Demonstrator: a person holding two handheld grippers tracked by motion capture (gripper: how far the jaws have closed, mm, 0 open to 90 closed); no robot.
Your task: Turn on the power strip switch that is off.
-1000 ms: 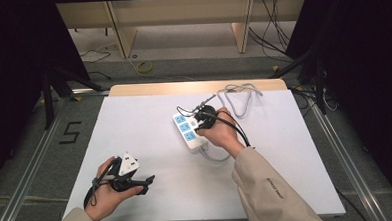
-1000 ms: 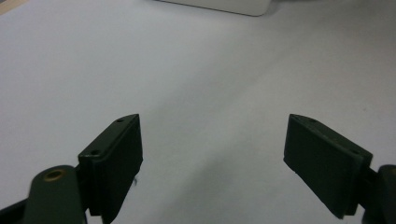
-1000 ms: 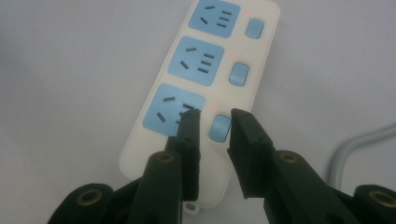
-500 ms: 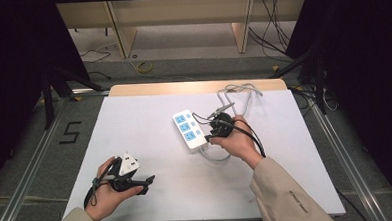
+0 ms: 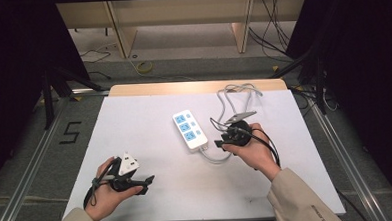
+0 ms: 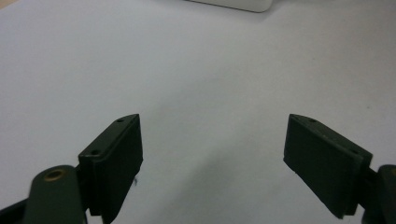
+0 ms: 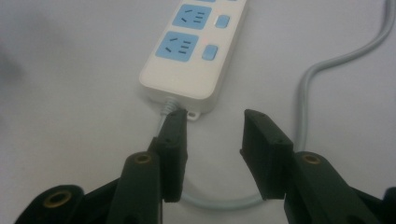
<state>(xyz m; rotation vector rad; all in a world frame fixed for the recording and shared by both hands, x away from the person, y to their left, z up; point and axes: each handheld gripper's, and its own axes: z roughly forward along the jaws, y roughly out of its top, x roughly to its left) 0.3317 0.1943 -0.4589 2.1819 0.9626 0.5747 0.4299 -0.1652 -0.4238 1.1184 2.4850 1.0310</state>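
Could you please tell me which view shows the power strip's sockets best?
The right gripper view: the power strip sits close, two blue sockets and their switches sharp. The high view shows the whole strip, small. The left gripper view catches a white edge.

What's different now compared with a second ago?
The right tongs drew back off the power strip toward its cord end, jaws just opening, nothing between them. The strip, its cable and the open left tongs stayed where they were.

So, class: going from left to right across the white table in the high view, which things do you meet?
left gripper → power strip → right gripper → grey cable
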